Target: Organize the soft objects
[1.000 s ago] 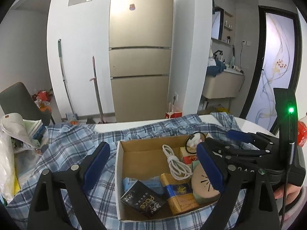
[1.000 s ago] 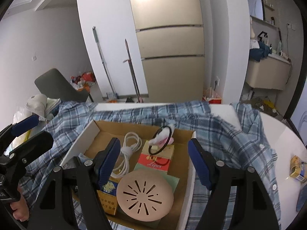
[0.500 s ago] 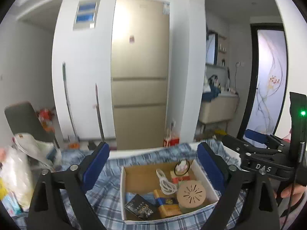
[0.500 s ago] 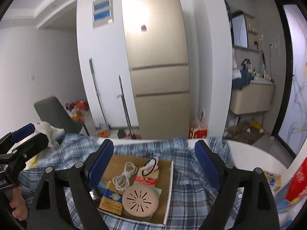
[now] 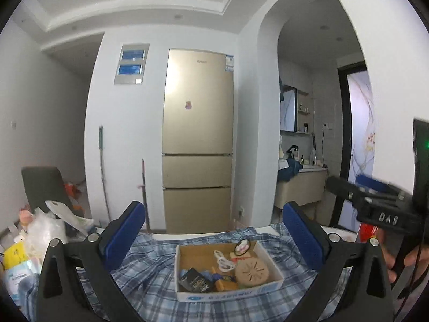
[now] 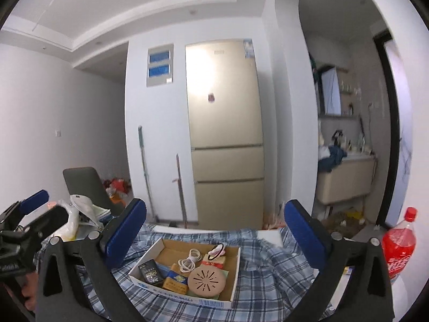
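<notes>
A blue plaid shirt (image 5: 150,273) (image 6: 270,276) lies spread over the table. On it sits an open cardboard box (image 5: 185,293) (image 6: 233,276) holding a white cable (image 6: 189,260), a round tan disc (image 6: 206,281), a hair ring and small packets. My left gripper (image 5: 213,234) is open and empty, held high and back from the box. My right gripper (image 6: 214,232) is open and empty too, also raised above the box. Each gripper shows at the edge of the other's view.
Plastic bags and clutter (image 5: 34,238) pile at the table's left. A red soda bottle (image 6: 398,244) stands at the right. A grey chair (image 6: 85,187), two mops and a gold fridge (image 5: 197,139) stand behind the table.
Both grippers have lifted up and pulled back from the box, which now looks small and low. Both stay open and empty.
</notes>
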Demonstrator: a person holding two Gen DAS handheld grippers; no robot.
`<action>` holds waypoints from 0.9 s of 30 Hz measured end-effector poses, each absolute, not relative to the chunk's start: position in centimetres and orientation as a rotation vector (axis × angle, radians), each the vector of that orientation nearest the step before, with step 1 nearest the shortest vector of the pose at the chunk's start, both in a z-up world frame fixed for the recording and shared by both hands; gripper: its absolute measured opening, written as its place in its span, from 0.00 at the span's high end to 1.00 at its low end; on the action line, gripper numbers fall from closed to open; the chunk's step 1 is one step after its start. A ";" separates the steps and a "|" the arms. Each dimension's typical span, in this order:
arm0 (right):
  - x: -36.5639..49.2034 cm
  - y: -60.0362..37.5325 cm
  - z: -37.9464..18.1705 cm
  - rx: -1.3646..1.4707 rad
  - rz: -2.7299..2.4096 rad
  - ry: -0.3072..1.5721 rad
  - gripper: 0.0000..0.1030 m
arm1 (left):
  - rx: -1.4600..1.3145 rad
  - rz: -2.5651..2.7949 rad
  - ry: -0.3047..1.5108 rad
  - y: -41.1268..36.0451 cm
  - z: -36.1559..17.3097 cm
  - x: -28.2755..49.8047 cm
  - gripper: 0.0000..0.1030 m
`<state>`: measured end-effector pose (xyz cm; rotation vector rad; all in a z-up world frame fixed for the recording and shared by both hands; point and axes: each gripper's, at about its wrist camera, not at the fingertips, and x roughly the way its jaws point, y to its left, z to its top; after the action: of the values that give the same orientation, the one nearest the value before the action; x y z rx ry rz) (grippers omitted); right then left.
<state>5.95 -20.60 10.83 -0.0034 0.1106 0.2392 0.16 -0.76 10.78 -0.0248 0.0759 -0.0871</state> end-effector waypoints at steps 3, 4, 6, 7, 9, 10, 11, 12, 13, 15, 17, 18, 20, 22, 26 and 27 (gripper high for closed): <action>4.0 -20.2 9.2 -0.045 0.211 0.037 0.00 | 0.006 -0.061 0.022 -0.8 9.2 -1.4 0.00; 3.4 -20.4 8.6 -0.041 0.208 0.025 0.00 | 0.008 -0.059 0.016 -0.7 8.7 -1.6 0.00; 2.9 -20.6 7.4 -0.019 0.214 0.020 0.00 | -0.004 -0.071 0.014 -0.4 7.6 -1.8 0.00; 2.7 -20.9 7.0 -0.010 0.215 0.021 0.00 | -0.008 -0.074 0.016 -0.3 7.1 -1.7 0.00; 2.6 -21.1 6.0 -0.011 0.218 0.024 0.00 | -0.002 -0.078 0.015 -0.2 5.9 -1.6 0.00; 2.6 -21.1 5.5 -0.019 0.221 0.026 0.00 | 0.004 -0.078 0.014 -0.1 5.3 -1.6 0.00; 2.5 -21.1 4.8 -0.025 0.227 0.026 0.00 | 0.007 -0.076 0.015 -0.1 4.6 -1.5 0.00; 2.5 -21.2 4.3 -0.028 0.235 0.021 0.00 | 0.008 -0.076 0.018 -0.1 4.0 -1.3 0.00; 2.3 -21.2 3.5 -0.036 0.238 0.012 0.00 | 0.011 -0.075 0.017 0.0 3.3 -1.2 0.00; 2.3 -21.0 2.1 -0.048 0.225 0.007 0.00 | 0.026 -0.047 0.012 -0.2 1.8 -0.9 0.00; 2.7 -20.8 1.2 -0.056 0.239 0.040 0.00 | 0.032 -0.056 0.058 -0.4 0.9 0.0 0.00; 2.7 -20.9 0.9 -0.062 0.234 0.048 0.00 | 0.032 -0.053 0.072 -0.4 0.8 0.3 0.00; 2.7 -21.1 0.9 -0.055 0.222 0.043 0.00 | 0.024 -0.043 0.072 -0.3 0.5 0.3 0.00; 2.7 -21.4 0.7 -0.038 0.226 0.050 0.00 | 0.018 -0.034 0.060 -0.1 0.5 0.1 0.00; 3.2 -21.4 0.3 -0.031 0.228 0.082 0.00 | 0.030 -0.035 0.045 -0.3 0.5 -0.3 0.00; 3.2 -21.3 0.2 -0.035 0.229 0.085 0.00 | 0.032 -0.035 0.045 -0.3 0.4 -0.2 0.00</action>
<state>3.24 -21.34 0.23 -0.0350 0.0855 0.2289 -0.24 -0.29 0.44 0.0322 0.0447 -0.0346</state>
